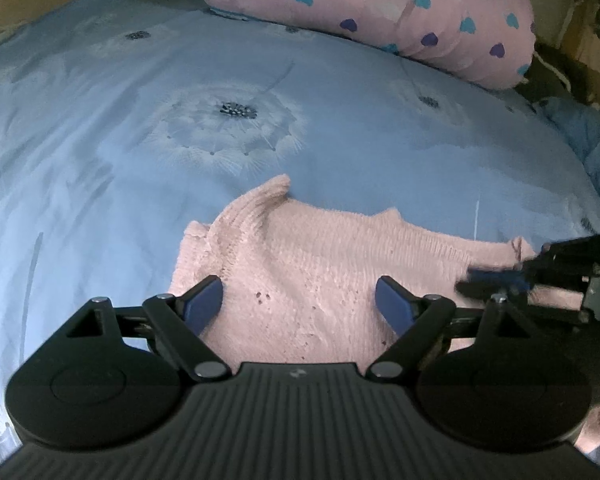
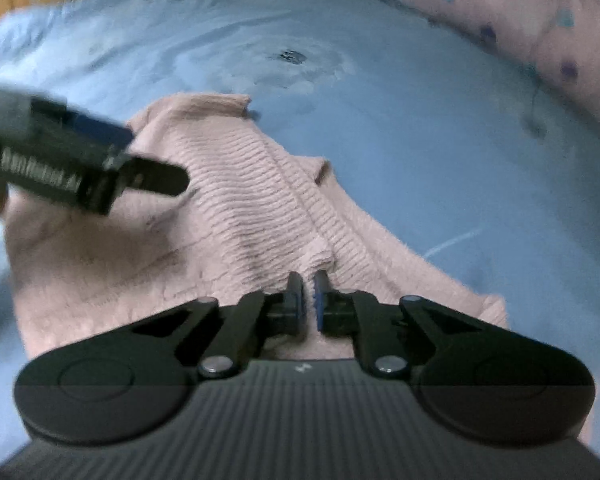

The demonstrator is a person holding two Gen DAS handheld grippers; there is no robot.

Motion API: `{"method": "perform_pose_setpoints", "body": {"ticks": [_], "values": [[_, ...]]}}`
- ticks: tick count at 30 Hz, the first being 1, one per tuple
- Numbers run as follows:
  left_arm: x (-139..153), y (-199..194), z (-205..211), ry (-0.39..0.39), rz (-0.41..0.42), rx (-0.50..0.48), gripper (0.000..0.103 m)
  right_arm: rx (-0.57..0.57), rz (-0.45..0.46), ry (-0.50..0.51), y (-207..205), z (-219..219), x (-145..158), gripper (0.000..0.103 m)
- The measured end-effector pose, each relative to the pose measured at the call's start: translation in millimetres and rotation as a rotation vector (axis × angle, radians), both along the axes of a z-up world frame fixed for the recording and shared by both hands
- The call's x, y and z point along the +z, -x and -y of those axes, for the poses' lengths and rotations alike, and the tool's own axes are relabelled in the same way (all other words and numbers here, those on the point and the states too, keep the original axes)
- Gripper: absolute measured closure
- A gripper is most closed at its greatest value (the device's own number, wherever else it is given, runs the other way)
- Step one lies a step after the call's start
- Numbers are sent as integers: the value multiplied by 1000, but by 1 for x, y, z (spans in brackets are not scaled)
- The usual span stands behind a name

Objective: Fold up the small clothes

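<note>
The small knitted garment [image 1: 300, 280] lies spread on the bed [image 1: 120, 152], near its front edge. Far behind it, toward the right, a bolster pillow [image 1: 380, 8] rests across the bed. The left gripper [image 1: 300, 300] hovers over the near left part of the garment, its 2 fingers wide apart with cloth below them. The right gripper [image 2: 308, 300] sits at the garment's near right side, its fingers pinched together on a ribbed fold. Each gripper shows beside the other, left of right.
</note>
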State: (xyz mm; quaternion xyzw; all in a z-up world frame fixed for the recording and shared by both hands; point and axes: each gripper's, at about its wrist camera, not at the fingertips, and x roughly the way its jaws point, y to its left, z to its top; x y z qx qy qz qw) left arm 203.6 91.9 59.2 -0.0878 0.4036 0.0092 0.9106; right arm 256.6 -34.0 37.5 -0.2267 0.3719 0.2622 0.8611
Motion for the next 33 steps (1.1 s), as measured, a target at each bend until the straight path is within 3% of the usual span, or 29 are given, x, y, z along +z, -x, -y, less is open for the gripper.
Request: {"method": "perform_pose_setpoints", "body": {"ticks": [3, 8, 11, 12, 14, 16, 20, 23, 26, 31, 33], "values": [[1, -1, -4, 10, -1, 8, 16, -71, 134, 52, -7, -6, 0, 96], [-3, -4, -4, -20, -18, 2, 15, -82, 103, -1, -19, 0, -10, 93], [-2, -3, -3, -29, -5, -6, 15, -124, 40, -172, -20, 31, 8, 93], [-1, -3, -3, -28, 1, -5, 15, -154, 24, -223, -20, 44, 14, 89], [1, -5, -4, -27, 15, 1, 16, -231, 30, -273, -18, 70, 22, 64], [4, -9, -2, -38, 39, 1, 15, -316, 60, -272, -17, 96, 24, 58], [7, -31, 5, -52, 72, -28, 16, -419, 33, -301, -18, 137, 18, 58], [1, -47, 13, -34, 51, -78, 17, -387, -18, -337, -21, 147, 12, 58], [-10, -56, 24, -56, 13, -116, 17, -325, -31, -278, -23, 138, 9, 58], [-25, -61, 51, -202, 19, -167, 18, -260, -17, -177, -20, 123, -5, 57], [-29, -57, 61, -239, 37, -199, 33, -252, 8, -183, -10, 125, -8, 57]]}}
